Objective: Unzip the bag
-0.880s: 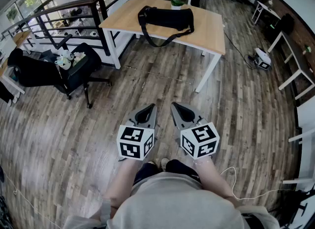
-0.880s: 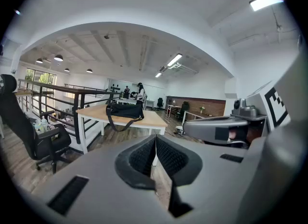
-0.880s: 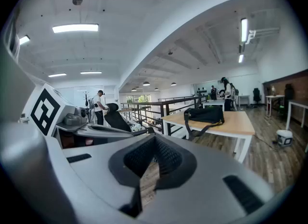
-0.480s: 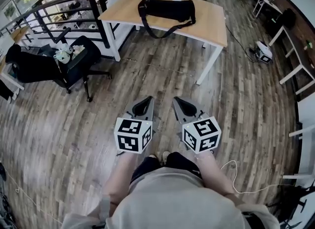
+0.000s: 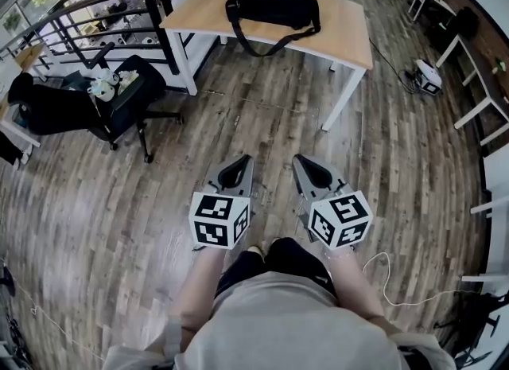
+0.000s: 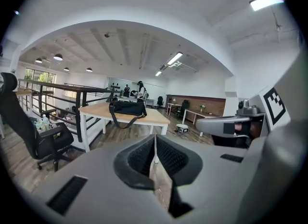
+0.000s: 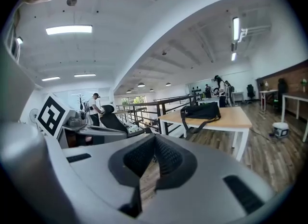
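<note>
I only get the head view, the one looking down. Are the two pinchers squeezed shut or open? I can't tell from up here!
Observer: The left gripper is shut. Its jaws are pressed together with nothing between them.
Operator: And the other one?
Observer: The right gripper is shut too, and it is empty.
Operator: Is anybody over by the bag?
Observer: Yes. In the left gripper view a person stands farther back in the room, beyond the wooden table where the black duffel bag lies.
</note>
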A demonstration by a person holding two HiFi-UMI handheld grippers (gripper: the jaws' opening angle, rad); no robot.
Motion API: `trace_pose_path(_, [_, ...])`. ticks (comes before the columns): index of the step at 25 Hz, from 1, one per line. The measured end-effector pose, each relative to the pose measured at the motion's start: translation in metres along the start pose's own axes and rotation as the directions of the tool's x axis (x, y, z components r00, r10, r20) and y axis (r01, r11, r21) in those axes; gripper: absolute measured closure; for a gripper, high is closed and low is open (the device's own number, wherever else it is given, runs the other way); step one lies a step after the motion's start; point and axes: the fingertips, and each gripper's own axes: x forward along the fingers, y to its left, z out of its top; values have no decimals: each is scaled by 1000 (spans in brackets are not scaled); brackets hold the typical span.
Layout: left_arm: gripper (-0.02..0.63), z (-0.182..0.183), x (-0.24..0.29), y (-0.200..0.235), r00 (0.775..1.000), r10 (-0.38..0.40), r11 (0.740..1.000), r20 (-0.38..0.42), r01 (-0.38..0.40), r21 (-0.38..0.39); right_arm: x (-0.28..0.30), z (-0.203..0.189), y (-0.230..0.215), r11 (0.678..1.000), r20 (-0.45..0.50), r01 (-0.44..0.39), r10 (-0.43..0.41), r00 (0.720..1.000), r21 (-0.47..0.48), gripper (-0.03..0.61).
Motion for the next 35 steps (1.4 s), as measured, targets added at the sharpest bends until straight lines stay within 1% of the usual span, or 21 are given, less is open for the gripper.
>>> trace_pose_path(4, [591,-9,2,6,999,-10,1000,-35,9,-21,1,-7,-1,1000,-25,3,-3,1000,0,569])
trace_pose_path(5, [588,-11,3,8,999,-8,1000,-43,7,-21,3,-9,-1,1000,-35,0,0,999,-2,553])
trace_pose_path(6, [575,-13,4,9,999,-6,1000,-49,5,-23,5,-11,-1,1000,-44,-3,3,999,-5,516])
trace_pose_path(8, [488,-15,9,12,998,-1,1000,-55,0,-28,12,-12,-5,1000,-51,-6,6,999,-6,515])
trace_pose_path(10, [472,-14,17,18,999,10,1000,-54,-12,-27,23,-12,-11,1000,-50,-7,7,999,-6,515])
trace_pose_path(13, [472,-10,33,30,998,21,1000,-54,-22,-21,46,-9,-22,1000,-47,-16,16,999,-6,515])
trace_pose_path(16, [472,3,58,49,998,36,999,-52,-36,-4,76,0,-39,999,-44,-35,35,998,-7,502])
trace_pose_path(21, [474,37,108,87,996,79,997,-33,-78,9,132,30,-78,998,-23,-60,59,998,-13,489])
trace_pose_path(27, [474,64,176,114,994,107,994,-31,-107,3,184,63,-124,995,-3,-91,91,996,-27,486])
trace_pose_path(30, [474,70,202,120,993,113,994,-36,-113,-5,200,68,-143,994,-9,-103,103,995,-25,486])
trace_pose_path(35, [474,67,232,123,992,107,994,-69,-108,-13,217,66,-166,995,-24,-103,103,994,-2,492])
